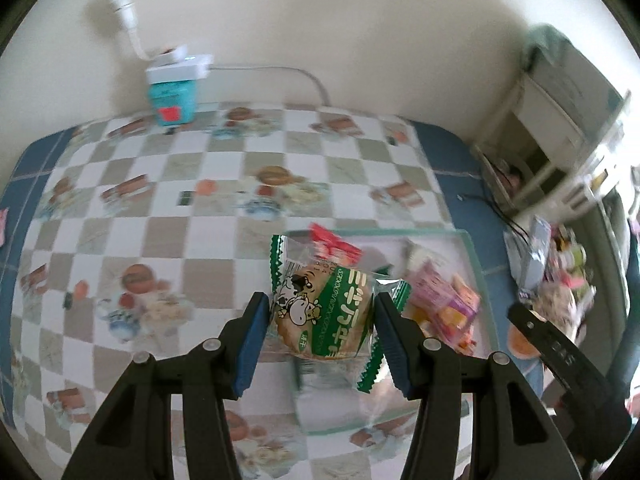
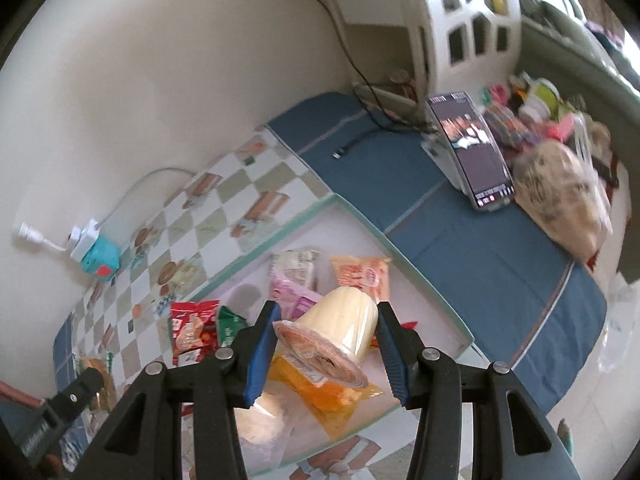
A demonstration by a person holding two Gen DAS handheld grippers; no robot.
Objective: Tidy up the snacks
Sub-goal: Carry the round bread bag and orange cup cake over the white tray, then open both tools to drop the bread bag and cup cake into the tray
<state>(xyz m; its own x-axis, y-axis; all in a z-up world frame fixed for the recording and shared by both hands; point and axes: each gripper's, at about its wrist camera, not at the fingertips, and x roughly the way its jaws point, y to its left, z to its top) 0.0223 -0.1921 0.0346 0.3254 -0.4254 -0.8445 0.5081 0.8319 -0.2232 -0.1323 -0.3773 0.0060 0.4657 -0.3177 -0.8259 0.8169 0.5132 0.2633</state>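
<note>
Snacks are held over the tray [image 2: 362, 216]: left gripper [image 1: 320, 320] jaws pinch a light, crushable biscuit packet [image 1: 324, 312] by its edges; right gripper [image 2: 326, 334] jaws clamp a soft, slippery pudding cup [image 2: 336, 332] mid-body.

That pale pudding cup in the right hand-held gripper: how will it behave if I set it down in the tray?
The pudding cup tapers and lies tilted between the right hand-held gripper pads, so laid on its side it would likely roll in a curve. Its smooth plastic wall may slip. The film lid looks thin, probably puncture-prone. The tray floor is crowded, so it may tip.
</note>
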